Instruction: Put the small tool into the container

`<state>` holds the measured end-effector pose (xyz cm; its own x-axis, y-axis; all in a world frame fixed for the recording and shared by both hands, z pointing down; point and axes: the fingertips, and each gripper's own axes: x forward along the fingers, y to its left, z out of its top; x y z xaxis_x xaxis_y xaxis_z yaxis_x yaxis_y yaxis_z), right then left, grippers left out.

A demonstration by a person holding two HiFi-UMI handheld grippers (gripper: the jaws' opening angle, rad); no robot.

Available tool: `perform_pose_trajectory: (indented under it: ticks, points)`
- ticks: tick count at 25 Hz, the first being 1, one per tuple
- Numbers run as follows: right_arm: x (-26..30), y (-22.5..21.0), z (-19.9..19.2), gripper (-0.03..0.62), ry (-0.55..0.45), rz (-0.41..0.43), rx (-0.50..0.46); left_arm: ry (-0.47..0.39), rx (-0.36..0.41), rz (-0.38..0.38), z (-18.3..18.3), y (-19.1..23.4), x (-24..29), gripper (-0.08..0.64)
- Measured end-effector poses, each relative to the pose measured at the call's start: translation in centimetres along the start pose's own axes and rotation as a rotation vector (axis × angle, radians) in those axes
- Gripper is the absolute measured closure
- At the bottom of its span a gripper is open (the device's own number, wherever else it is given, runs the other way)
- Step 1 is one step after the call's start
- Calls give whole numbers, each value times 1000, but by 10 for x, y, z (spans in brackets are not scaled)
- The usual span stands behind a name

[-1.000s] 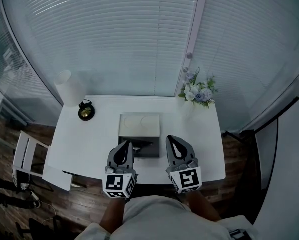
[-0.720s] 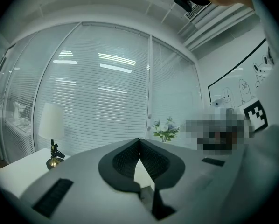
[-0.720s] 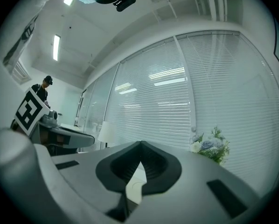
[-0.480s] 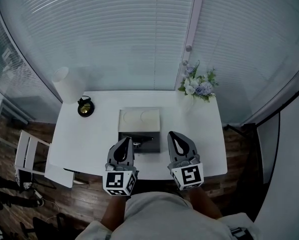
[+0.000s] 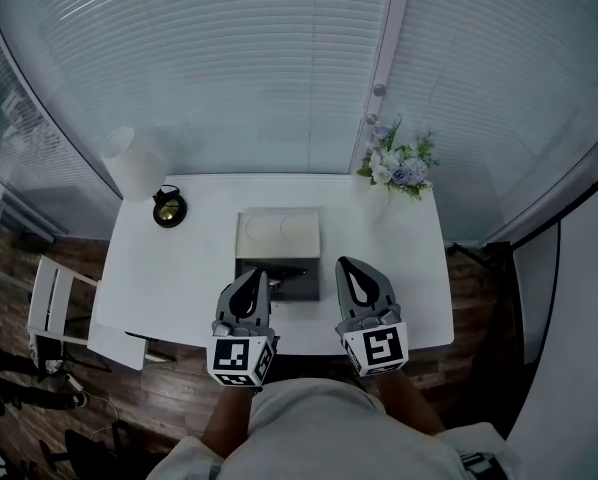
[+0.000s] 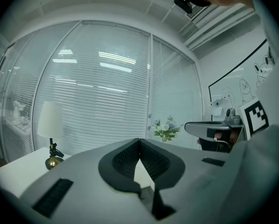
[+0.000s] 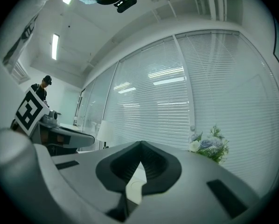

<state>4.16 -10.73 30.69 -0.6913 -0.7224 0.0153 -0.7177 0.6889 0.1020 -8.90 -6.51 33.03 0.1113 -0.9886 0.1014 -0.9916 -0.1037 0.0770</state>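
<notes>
The left hand-held gripper [image 5: 255, 278] is held over the near edge of the white desk [image 5: 179, 278], with its jaws pressed together and nothing pinched between them, as is seen in the left gripper view [image 6: 139, 143]. The right hand-held gripper [image 5: 346, 266] is held beside it, also over the near edge, with its jaws likewise pressed together on nothing [image 7: 140, 147]. The open container [image 5: 278, 236] is placed at the middle of the desk, between the two tips and just beyond them. The small tool [image 5: 285, 272] is seen as a dark shape lying in the container's dark near half. A white lamp [image 5: 129, 163] is set at the far left corner and flowers [image 5: 397, 168] at the far right
</notes>
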Motion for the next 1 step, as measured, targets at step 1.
perform_pose_trajectory:
  ticks: [1]
  points:
    - [1,0,0,568,0,-1,1,-1,1,1,0,1,1,537]
